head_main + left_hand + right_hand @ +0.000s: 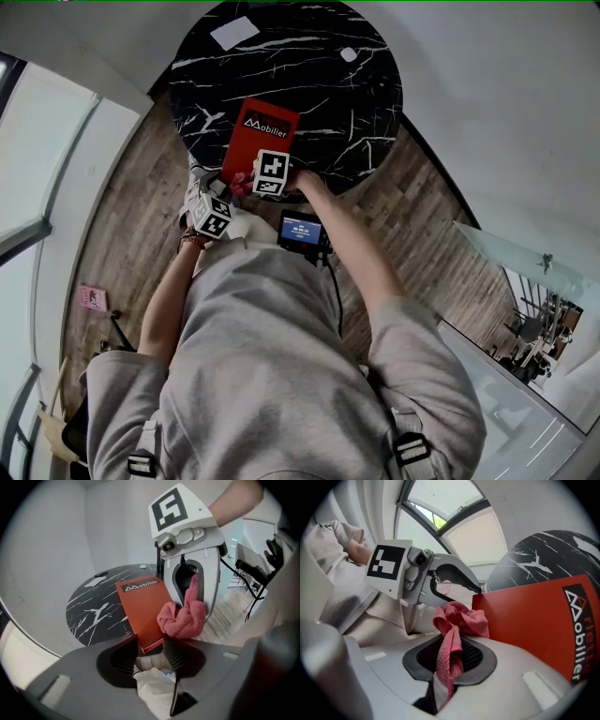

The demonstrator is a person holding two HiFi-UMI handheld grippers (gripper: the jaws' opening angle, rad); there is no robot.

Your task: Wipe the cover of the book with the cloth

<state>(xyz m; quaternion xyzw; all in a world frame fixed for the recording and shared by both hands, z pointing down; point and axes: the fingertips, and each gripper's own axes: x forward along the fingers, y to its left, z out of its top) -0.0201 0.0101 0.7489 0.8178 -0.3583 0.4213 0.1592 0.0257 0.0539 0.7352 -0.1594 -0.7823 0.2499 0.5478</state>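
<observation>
A red book (262,131) printed "Mobilier" lies on the near side of a round black marble table (328,94). My right gripper (452,644) is shut on a pink cloth (459,618). The cloth's bunched end sits against the book's (534,620) near edge. My left gripper (150,651) faces it from the left, its jaws apart, with the book's (143,604) near end showing in the gap. The cloth (183,618) and the right gripper (193,585) are just beyond these jaws. In the head view both grippers meet at the table's front edge, and the cloth (240,184) shows between them.
A white sheet (234,33) and a small white item (349,54) lie at the table's far side. A device with a blue screen (302,230) hangs at the person's chest. Crumpled white material (152,686) shows below the left jaws. Wooden floor (422,216) surrounds the table.
</observation>
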